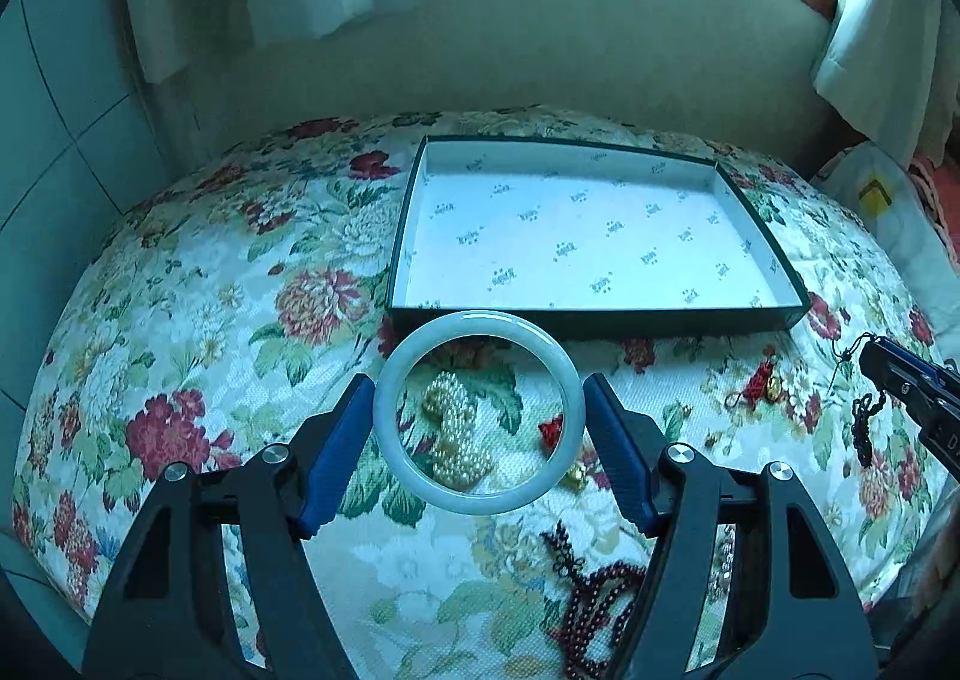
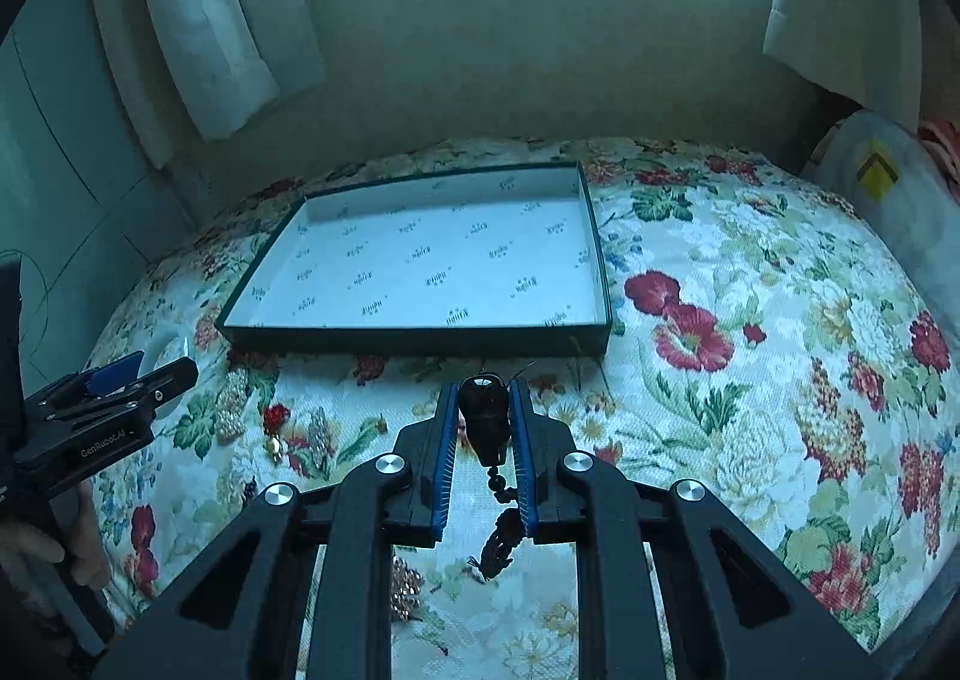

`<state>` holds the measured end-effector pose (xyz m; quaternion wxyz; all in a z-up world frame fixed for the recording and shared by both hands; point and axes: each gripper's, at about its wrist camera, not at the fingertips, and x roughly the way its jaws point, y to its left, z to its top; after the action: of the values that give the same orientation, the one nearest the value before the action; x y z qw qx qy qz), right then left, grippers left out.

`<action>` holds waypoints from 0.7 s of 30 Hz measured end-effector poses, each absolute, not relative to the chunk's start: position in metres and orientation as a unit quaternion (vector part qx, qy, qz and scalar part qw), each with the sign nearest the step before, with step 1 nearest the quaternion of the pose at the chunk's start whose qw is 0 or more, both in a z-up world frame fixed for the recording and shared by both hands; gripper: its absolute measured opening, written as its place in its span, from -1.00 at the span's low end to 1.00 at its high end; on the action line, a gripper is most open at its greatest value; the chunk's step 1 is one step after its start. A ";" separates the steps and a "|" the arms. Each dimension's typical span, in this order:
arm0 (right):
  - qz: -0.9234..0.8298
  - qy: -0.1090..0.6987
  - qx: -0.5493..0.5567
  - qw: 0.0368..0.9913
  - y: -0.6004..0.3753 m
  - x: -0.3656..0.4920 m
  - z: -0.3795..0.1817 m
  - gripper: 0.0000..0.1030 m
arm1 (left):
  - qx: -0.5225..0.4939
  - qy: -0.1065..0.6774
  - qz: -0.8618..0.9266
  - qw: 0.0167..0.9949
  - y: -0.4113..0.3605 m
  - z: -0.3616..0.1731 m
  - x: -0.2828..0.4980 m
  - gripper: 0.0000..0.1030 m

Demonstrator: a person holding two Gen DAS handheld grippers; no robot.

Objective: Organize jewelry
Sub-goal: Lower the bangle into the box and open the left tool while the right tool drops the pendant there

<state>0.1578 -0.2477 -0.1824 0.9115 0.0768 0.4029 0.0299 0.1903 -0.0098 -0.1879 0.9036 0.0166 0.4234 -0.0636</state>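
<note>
My left gripper is shut on a pale jade bangle, held flat above the floral cloth just in front of the box. Under it lie a pearl bracelet and a small red charm. My right gripper is shut on a black pendant whose dark beaded cord hangs below the fingers. The open shallow box with white printed lining lies behind both grippers; it also shows in the right wrist view and holds nothing.
Dark red bead strands and a red knot charm with gold bells lie on the floral table cover. The right gripper shows at the right edge. Wall, curtains and a window stand behind; a bag sits far right.
</note>
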 end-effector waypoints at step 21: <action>0.017 0.391 0.072 0.918 -0.258 0.290 -0.194 -0.65 | 0.025 0.414 -0.074 0.907 -0.038 -0.208 0.318 0.37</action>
<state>0.2902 -0.2583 -0.1938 0.9176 0.0719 0.3905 0.0173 0.3184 -0.0380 -0.2076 0.9070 0.0252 0.4138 -0.0738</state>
